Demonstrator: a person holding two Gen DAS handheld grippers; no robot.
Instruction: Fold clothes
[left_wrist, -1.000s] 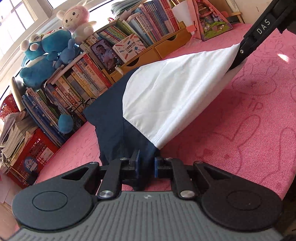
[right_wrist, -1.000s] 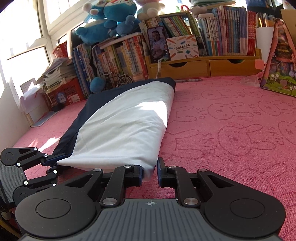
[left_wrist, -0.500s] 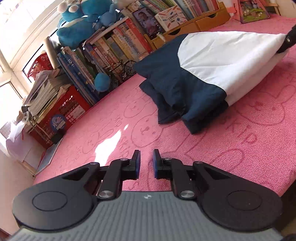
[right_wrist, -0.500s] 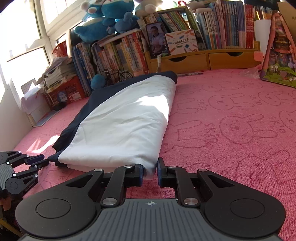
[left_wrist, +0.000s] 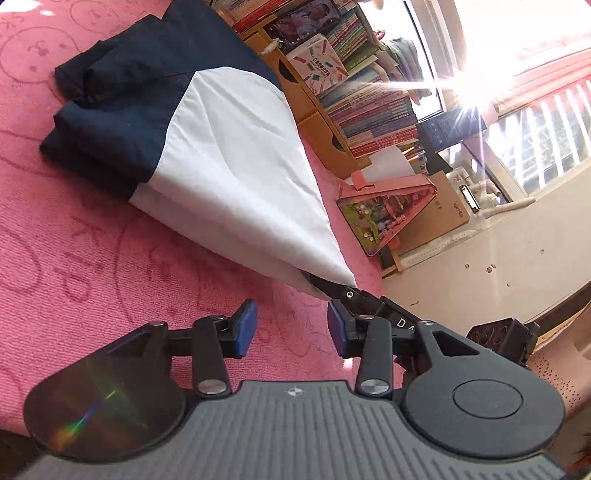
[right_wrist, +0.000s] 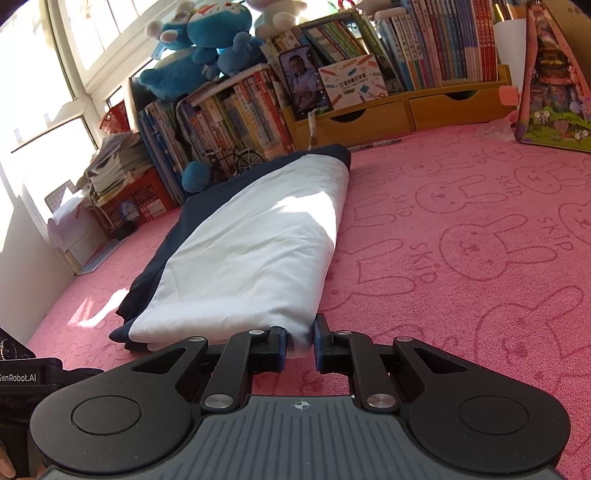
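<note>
Nearby, right gripper clamped on folded white-and-navy garment corner, left gripper opening (nothing between its jaws), pink rabbit-print cloth beneath.

A home, likely a child's room or study corner. Ahead of the right fingers, past the pink bunny-print cover, a long row of books stands on a wooden shelf with drawers. Blue plush toys sit atop more books to the left of the fingers, beside a sunlit window. Lower left, a red crate holds stacked papers. A colourful toy box leans far right. Folded clothing lies on the cover.
</note>
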